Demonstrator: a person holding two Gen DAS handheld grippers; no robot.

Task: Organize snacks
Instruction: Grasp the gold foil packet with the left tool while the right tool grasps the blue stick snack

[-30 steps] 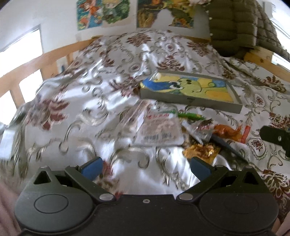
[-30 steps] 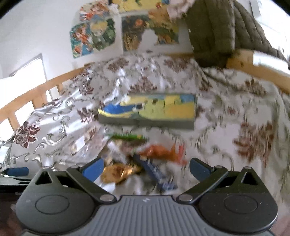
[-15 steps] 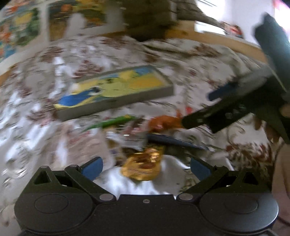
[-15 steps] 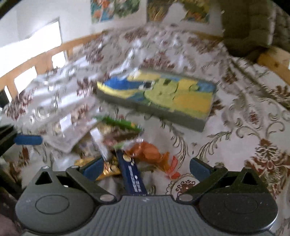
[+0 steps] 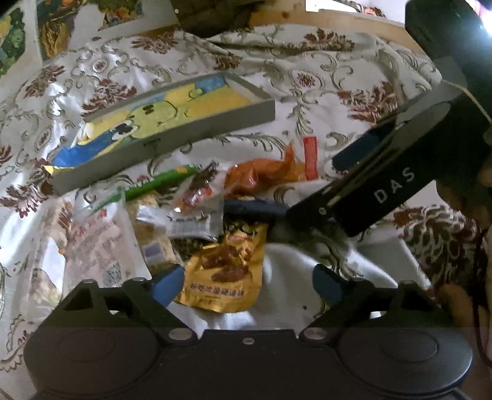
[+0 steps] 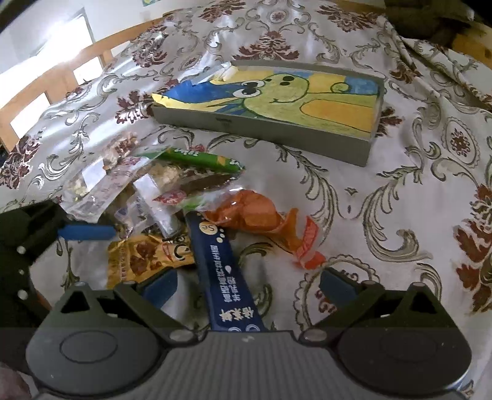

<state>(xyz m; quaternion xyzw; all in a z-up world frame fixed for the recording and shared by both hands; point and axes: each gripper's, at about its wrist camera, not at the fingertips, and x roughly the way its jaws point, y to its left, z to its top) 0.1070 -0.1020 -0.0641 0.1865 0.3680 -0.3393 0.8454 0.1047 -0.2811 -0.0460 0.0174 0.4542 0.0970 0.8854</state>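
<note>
A pile of snack packets lies on the floral bedspread. My left gripper (image 5: 247,284) is open, its fingers either side of a gold packet (image 5: 226,267). My right gripper (image 6: 247,283) is open, straddling a long dark blue packet (image 6: 223,270); it also shows in the left wrist view (image 5: 307,197), low over that packet (image 5: 253,207). An orange packet (image 6: 261,218), a green packet (image 6: 200,158) and clear bags (image 6: 101,181) lie around. The grey tray (image 6: 261,129) with a cartoon lining sits behind the pile.
The bed's wooden rail (image 6: 61,77) runs along the left and a green cushion (image 5: 215,15) stands at the back. The left gripper's finger (image 6: 86,232) reaches in from the left in the right wrist view.
Both grippers have dropped down and closed in on the snack pile. The left one swung right over the gold packet; the right one came down over the blue packet.
</note>
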